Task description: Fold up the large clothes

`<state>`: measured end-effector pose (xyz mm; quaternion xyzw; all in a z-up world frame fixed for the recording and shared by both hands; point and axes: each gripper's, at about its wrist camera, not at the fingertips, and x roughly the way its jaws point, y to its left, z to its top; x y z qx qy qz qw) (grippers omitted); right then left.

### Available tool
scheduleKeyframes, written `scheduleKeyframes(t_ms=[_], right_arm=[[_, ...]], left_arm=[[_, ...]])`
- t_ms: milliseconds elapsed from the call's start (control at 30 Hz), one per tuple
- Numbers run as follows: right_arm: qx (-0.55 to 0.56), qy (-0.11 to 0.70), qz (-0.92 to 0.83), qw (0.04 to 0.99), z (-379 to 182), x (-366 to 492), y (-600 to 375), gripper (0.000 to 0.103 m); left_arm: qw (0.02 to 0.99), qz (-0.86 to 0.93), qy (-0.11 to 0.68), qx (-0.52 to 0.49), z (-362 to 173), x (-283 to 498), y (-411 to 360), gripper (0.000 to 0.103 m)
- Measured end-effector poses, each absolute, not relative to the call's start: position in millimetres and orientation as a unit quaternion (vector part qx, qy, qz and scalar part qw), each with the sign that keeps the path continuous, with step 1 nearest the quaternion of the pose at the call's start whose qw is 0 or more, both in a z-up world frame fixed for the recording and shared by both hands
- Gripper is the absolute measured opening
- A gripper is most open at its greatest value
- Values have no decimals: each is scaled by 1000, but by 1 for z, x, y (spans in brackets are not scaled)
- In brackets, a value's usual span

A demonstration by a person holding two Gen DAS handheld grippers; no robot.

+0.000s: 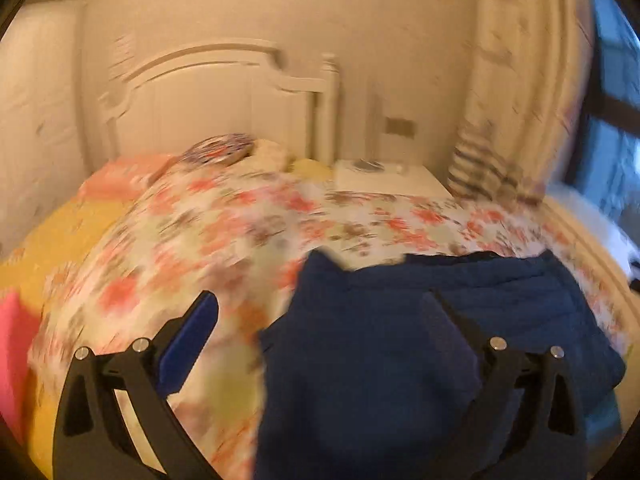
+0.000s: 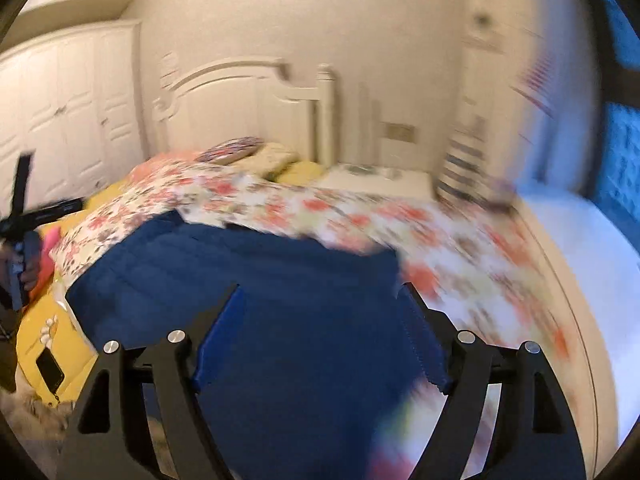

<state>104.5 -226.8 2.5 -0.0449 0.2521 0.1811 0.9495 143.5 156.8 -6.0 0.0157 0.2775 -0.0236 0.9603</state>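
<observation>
A navy blue quilted garment (image 1: 400, 360) lies spread on the floral quilt (image 1: 224, 232) of a bed. In the left wrist view my left gripper (image 1: 324, 304) hangs above the garment's left edge, its jaws wide open with nothing pressed between them; the right finger (image 1: 452, 320) shows over the fabric. In the right wrist view the same garment (image 2: 248, 264) fills the lower middle. My right gripper (image 2: 320, 290) hovers over it, open, with the cloth lying below and not gripped. Both views are blurred by motion. A hand (image 2: 28, 268) holding the other tool shows at the far left.
A yellow sheet (image 1: 60, 236) and a pink item (image 1: 14, 340) lie left of the quilt, with a dark phone (image 2: 50, 368) on the sheet. Behind stand a white headboard (image 1: 216, 96), pillows (image 1: 272, 152), a white nightstand (image 1: 384, 180), wardrobe doors (image 2: 68, 112) and a curtained window (image 1: 612, 140).
</observation>
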Motion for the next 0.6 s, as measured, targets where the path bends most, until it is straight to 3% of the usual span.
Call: scheduleKeyframes(t_ms=[133, 233, 333, 467, 600], right_arm=[[-105, 269, 193, 938, 9, 167, -152, 65], [-134, 307, 195, 922, -6, 212, -110, 50], [-134, 360, 188, 904, -42, 249, -92, 43], [-148, 424, 161, 879, -107, 284, -90, 43], [-102, 431, 174, 880, -108, 288, -102, 43]], left_arm=[[940, 5, 317, 127, -20, 219, 92, 100], [921, 24, 362, 142, -45, 265, 78, 99], [908, 21, 397, 131, -71, 291, 75, 94], [896, 4, 434, 92, -119, 312, 82, 90], [897, -4, 439, 57, -138, 320, 87, 93]])
